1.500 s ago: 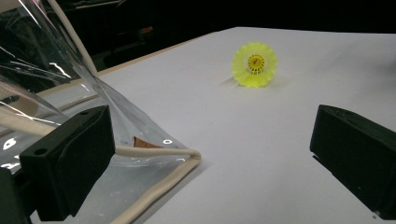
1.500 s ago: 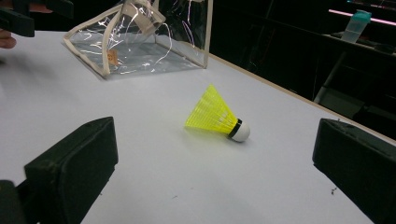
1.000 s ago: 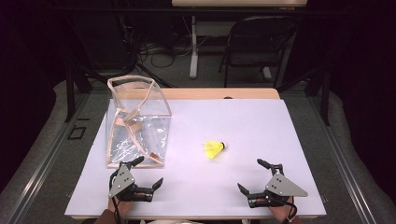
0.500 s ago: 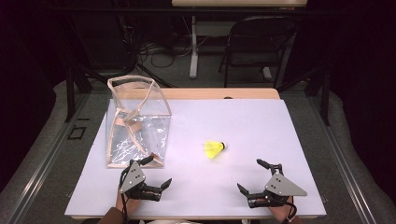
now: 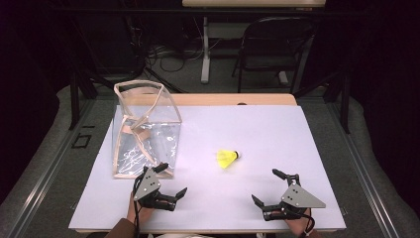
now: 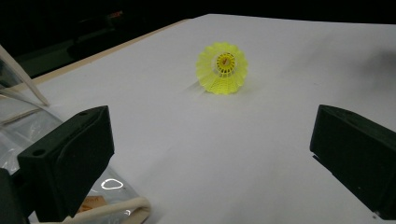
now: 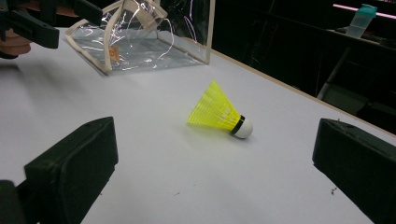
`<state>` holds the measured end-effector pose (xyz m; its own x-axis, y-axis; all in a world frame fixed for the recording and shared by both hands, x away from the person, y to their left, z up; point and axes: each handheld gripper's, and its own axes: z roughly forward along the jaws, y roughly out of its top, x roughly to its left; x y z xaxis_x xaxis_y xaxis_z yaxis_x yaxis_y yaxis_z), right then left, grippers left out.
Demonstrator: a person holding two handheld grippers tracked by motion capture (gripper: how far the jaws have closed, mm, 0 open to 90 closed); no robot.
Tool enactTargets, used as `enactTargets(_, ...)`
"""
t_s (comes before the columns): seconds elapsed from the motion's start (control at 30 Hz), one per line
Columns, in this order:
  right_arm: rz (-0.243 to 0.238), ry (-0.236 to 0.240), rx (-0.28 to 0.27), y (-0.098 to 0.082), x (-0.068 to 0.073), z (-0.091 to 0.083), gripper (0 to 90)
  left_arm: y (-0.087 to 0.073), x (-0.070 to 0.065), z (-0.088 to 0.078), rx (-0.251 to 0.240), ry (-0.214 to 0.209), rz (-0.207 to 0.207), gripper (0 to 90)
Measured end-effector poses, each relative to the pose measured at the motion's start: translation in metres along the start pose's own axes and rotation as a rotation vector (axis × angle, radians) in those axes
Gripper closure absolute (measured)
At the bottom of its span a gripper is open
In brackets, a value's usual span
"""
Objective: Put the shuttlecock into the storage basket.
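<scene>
High view: yellow mesh-skirted cone shuttlecock (image 5: 227, 157), white-tipped.

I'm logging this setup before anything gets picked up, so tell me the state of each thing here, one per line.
Shuttlecock: lying on its side on the table, free, touched by nothing.
Clear bag: standing upright, top open, nothing visible inside.
Left gripper: open, holding nothing, beside the bag's near corner.
Right gripper: open, holding nothing, apart from the shuttlecock.
Table: covered with a white sheet.

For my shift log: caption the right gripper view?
Open right gripper faces a yellow shuttlecock lying on its side, clear bag beyond.
</scene>
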<state>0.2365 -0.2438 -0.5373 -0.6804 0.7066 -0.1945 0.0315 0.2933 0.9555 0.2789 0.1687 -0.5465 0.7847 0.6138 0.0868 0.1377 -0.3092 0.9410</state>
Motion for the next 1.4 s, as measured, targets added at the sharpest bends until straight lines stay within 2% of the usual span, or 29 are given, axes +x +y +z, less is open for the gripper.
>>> enactTargets(0.47, 0.003, 0.001, 0.0, 0.0, 0.0, 0.001, 0.0, 0.007, -0.004, 0.013, 0.013, -0.032, 0.019, 0.0)
enactTargets(0.63, 0.003, 0.001, 0.004, 0.0, 0.0, 0.0, 0.0, 0.009, -0.009, 0.023, 0.042, -0.046, 0.032, 0.0)
enactTargets(1.4, 0.004, 0.001, 0.009, 0.0, 0.0, 0.0, 0.0, 0.019, -0.014, 0.051, 0.074, -0.057, 0.024, 0.0)
